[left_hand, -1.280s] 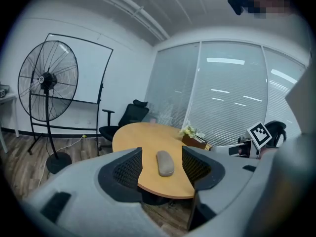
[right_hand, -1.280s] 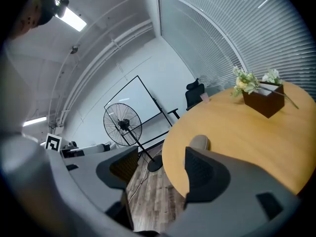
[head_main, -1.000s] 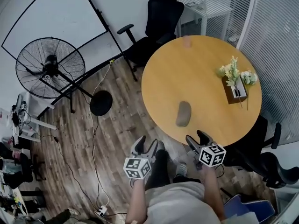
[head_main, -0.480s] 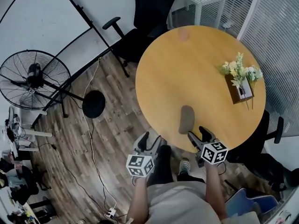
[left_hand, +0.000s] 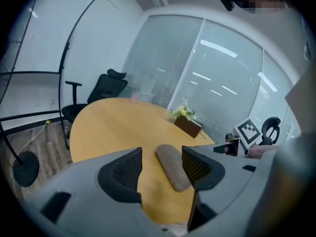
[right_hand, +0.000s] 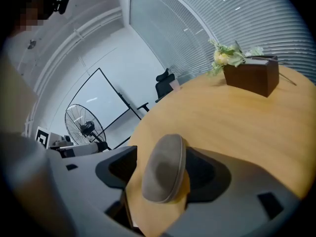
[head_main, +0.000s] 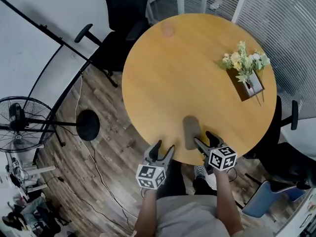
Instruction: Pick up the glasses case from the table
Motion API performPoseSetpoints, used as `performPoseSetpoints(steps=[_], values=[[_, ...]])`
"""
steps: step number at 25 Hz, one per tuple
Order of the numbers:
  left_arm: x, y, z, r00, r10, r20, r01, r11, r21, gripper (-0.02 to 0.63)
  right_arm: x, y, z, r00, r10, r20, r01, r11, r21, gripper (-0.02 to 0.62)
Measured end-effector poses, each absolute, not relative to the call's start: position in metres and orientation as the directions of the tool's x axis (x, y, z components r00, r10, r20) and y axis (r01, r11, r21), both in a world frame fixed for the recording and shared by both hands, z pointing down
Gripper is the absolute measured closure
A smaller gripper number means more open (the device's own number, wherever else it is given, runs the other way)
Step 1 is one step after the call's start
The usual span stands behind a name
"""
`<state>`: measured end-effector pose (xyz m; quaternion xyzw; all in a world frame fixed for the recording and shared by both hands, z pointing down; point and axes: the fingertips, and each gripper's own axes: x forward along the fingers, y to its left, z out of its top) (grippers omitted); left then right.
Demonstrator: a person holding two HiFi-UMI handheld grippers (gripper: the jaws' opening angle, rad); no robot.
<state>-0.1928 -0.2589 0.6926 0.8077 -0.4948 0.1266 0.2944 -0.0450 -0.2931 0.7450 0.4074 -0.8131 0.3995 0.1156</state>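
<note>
The grey-brown glasses case (head_main: 191, 131) lies flat near the front edge of the round wooden table (head_main: 168, 78). My right gripper (head_main: 205, 140) is just right of the case, low over the table edge. Its jaws are opening. In the right gripper view the case (right_hand: 164, 168) sits in the gap between the jaws, and the pads stay off it. My left gripper (head_main: 164, 150) is open at the table's front edge, left of the case. In the left gripper view the case (left_hand: 173, 166) lies a short way ahead, between the two dark pads (left_hand: 123, 172).
A brown box with flowers (head_main: 244, 78) stands at the table's right side, and a small pink object (head_main: 168, 29) at its far edge. A black office chair (head_main: 118, 14) stands behind the table, another chair (head_main: 291, 152) at the right, a standing fan (head_main: 19, 122) with cables on the left.
Both grippers have moved forward and down toward the table's front edge. The right gripper has come up beside the case, and the left has reached the rim.
</note>
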Motion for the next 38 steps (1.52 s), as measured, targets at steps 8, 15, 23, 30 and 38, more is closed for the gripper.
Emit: performPoseSetpoints(steps=[8, 15, 23, 30, 38], values=[[-0.159, -0.281, 0.716, 0.592, -0.620, 0.516, -0.806, -0.454, 0.379, 0.371, -0.049, -0.303, 0.776, -0.622, -0.576, 0.530, -0.756, 0.264, -0.600, 0.291], [-0.151, -0.293, 0.721, 0.633, -0.578, 0.515, -0.773, -0.503, 0.385, 0.371, -0.053, -0.303, 0.794, -0.607, -0.557, 0.568, -0.771, 0.239, -0.590, 0.265], [-0.168, -0.305, 0.728, 0.636, -0.562, 0.529, -0.770, -0.505, 0.390, 0.371, -0.066, -0.303, 0.799, -0.622, -0.532, 0.575, -0.759, 0.228, -0.610, 0.230], [-0.196, -0.316, 0.733, 0.614, -0.578, 0.538, -0.788, -0.481, 0.384, 0.371, -0.085, -0.303, 0.799, -0.638, -0.509, 0.578, -0.748, 0.233, -0.621, 0.232], [-0.224, -0.319, 0.734, 0.579, -0.606, 0.546, -0.815, -0.435, 0.382, 0.371, -0.105, -0.303, 0.800, -0.654, -0.486, 0.580, -0.740, 0.248, -0.625, 0.249]])
